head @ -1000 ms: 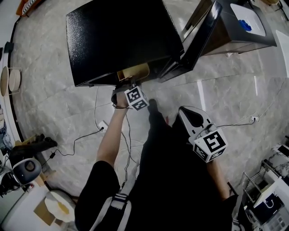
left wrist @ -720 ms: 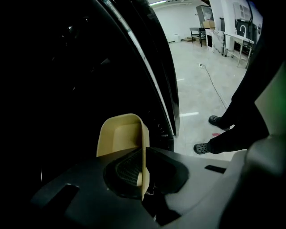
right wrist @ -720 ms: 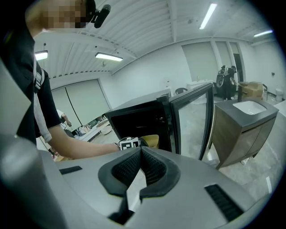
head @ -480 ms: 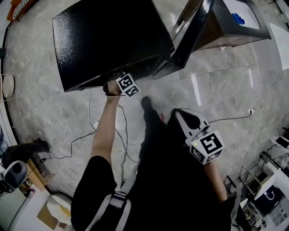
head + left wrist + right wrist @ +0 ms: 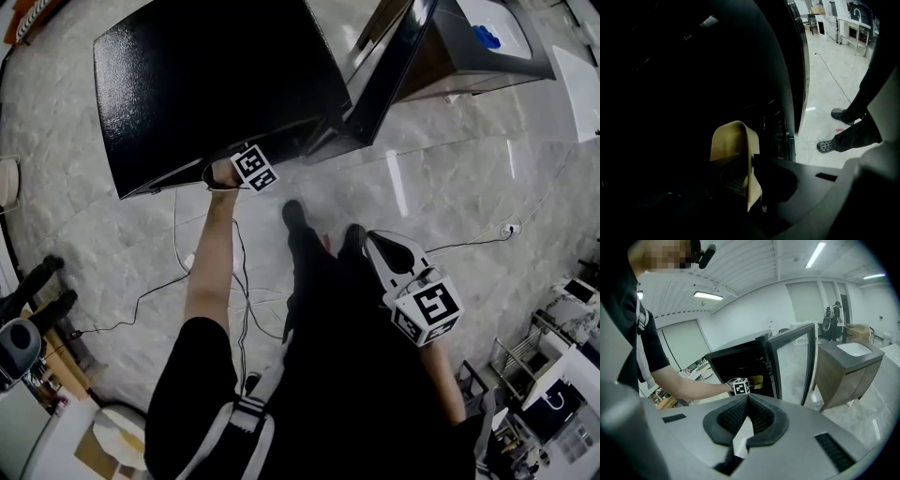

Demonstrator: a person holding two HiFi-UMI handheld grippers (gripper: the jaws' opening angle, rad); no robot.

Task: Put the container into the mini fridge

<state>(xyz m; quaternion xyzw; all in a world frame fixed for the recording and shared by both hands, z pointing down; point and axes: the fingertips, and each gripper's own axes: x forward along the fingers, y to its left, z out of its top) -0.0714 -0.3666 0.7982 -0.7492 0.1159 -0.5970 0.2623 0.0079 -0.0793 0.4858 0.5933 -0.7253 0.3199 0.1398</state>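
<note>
1. The left gripper (image 5: 753,161) has its jaws narrowed onto one thin wall of the tan container (image 5: 732,140), inside the dark mini fridge (image 5: 206,84).
2. Risk: with only one wall held, the container may tip or drop if released before it is seated. The resting surface is too dark to see.
3. The right gripper (image 5: 746,399) is closed and empty, well apart from the open door (image 5: 394,66).

From the head view we see bright, even light, white glare streaks on the pale floor (image 5: 403,183), a speckled sheen on the mini fridge (image 5: 206,84), and lines bowing at the edges. The left gripper view is nearly black inside, where we make out only the tan container (image 5: 733,145) dimly. In the right gripper view ceiling strip lights (image 5: 708,295) glow and the frame curves strongly.
</note>
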